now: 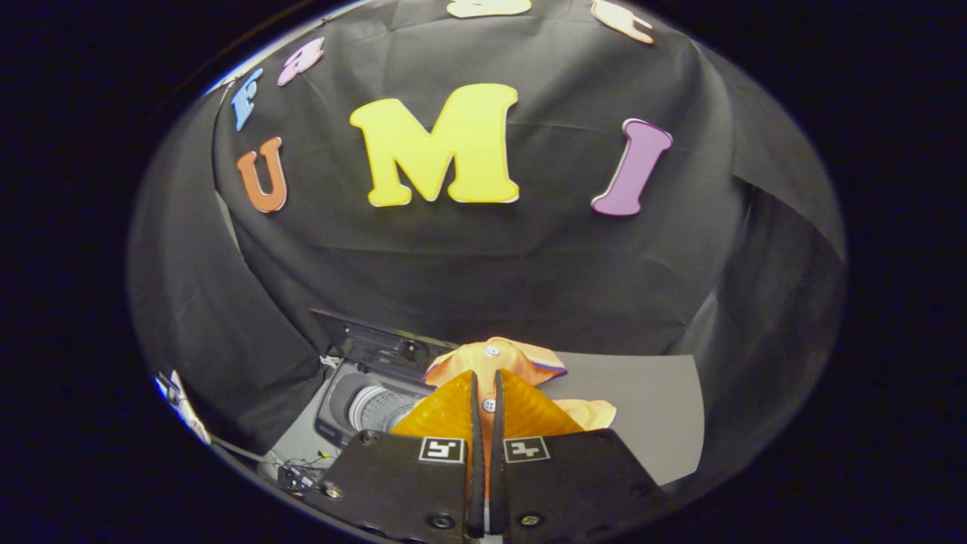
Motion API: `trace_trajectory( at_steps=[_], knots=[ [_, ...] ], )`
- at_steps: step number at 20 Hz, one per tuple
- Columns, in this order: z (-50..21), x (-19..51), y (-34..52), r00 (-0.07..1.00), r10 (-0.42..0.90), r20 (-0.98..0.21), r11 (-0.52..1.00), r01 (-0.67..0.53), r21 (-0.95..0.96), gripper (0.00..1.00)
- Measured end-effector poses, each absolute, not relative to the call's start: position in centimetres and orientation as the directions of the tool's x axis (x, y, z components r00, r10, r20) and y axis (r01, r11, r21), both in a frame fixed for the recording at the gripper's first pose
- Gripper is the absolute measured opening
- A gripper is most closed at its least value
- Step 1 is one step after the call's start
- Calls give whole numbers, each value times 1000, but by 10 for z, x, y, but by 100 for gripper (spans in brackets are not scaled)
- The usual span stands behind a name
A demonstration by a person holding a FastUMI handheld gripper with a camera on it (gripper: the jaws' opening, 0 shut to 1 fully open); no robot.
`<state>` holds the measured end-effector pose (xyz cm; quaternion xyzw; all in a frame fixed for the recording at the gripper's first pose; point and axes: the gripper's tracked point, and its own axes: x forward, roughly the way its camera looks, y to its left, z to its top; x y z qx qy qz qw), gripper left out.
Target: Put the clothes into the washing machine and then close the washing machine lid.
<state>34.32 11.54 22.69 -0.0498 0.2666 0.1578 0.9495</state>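
1. Black cloth (483, 272) hangs as the booth's wall across the upper and middle part of the frame, creased and folded toward the right.
2. Below it, in the lower right, a grey tabletop (650, 408) shows as a flat pale patch; its near part is cut off by the tool's body.
3. The tool (488, 381) rises from the bottom centre of the frame, its two fingers drawn nearly together with only a thin slit between them.
4. An orange garment (502, 357) is pinched in that slit: fabric with a small button shows between the fingers, and more of it bulges just past the tips, with a dark-trimmed edge on its right side.
5. Another fold of the same garment pokes out to the right of the fingers, over the tabletop; how far the cloth hangs down behind the fingers is hidden.
6. The washing machine (363, 400) sits in the lower left, beside the fingers and lower than the garment. Its lid (378, 344) stands open, tilted back against the black cloth.
7. A pale ribbed drum shows inside the opening; the machine's right part is covered by the left finger and the garment.
8. Thin wires and small objects (298, 472) lie at the lower left of the machine, too small to make out.
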Motion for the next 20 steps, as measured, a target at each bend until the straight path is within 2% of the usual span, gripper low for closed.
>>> trace_trajectory(
  at_steps=[20],
  knots=[
    [239, 330, 273, 732, 438, -523, 855, -518, -9, 6]
  ],
)
